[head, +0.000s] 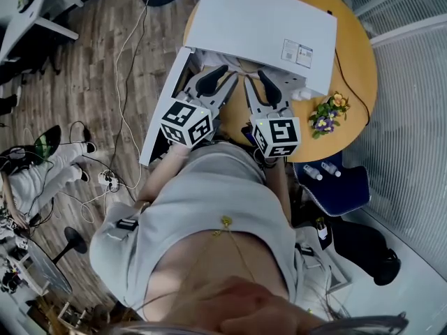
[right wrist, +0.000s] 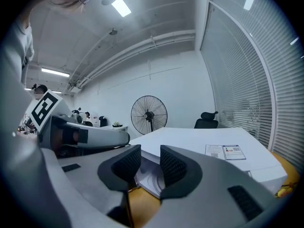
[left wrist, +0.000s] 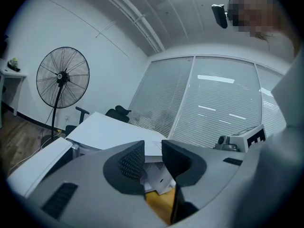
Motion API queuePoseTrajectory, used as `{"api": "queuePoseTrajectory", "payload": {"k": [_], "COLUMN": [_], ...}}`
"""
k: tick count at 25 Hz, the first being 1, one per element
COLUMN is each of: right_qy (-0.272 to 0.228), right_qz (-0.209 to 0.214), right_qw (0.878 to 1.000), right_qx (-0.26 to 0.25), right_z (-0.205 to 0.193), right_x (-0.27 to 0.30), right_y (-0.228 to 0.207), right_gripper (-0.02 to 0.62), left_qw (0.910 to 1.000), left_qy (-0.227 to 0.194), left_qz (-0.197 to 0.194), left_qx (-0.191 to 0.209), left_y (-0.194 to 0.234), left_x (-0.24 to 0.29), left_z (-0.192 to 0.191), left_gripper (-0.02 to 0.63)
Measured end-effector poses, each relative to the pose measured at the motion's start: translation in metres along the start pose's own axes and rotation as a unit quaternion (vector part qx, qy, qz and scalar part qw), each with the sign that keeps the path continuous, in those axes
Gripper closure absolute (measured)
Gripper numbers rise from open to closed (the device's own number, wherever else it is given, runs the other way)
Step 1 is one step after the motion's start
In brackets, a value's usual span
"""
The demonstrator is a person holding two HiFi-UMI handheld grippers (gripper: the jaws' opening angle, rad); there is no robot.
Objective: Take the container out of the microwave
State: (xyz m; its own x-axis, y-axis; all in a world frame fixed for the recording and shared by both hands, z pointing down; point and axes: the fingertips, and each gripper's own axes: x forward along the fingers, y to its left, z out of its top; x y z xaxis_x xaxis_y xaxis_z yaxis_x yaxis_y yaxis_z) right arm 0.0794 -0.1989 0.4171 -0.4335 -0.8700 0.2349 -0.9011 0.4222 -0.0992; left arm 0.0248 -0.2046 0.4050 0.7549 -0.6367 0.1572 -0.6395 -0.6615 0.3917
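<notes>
Two claws, left claw (head: 218, 84) and right claw (head: 258, 89), hover at the mouth of the boxy white microwave (head: 258, 19) on the round wooden tabletop (head: 356, 54), each with jaws a little apart and nothing between them. No view shows the container, presumably it's inside, so I'd widen the jaws, go in level, and close only once it's clearly between them.

Head view looks steeply down past the person's torso (head: 209, 201) onto the microwave (head: 262, 30). The left gripper (left wrist: 153, 151) view sits low behind its jaws, tilted up, with the microwave top just beyond them. The right gripper (right wrist: 150, 155) view does the same (more level). Both share the microwave top and the fan (left wrist: 62, 77).
</notes>
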Motion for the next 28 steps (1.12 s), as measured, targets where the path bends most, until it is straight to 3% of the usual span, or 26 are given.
{"api": "queuePoseTrajectory", "payload": {"k": [28], "right_qy": [0.081], "right_qz": [0.012], "right_qw": [0.997], "right_qx": [-0.001], "right_z": [-0.045], "right_x": [0.034], "right_y": [-0.004], "right_gripper": [0.463], "left_qw": [0.9992], "left_qy": [0.036], "left_qz": [0.004], "left_qx": [-0.016], "left_y": [0.026], "left_x": [0.008], "left_z": [-0.020], "left_gripper": [0.483]}}
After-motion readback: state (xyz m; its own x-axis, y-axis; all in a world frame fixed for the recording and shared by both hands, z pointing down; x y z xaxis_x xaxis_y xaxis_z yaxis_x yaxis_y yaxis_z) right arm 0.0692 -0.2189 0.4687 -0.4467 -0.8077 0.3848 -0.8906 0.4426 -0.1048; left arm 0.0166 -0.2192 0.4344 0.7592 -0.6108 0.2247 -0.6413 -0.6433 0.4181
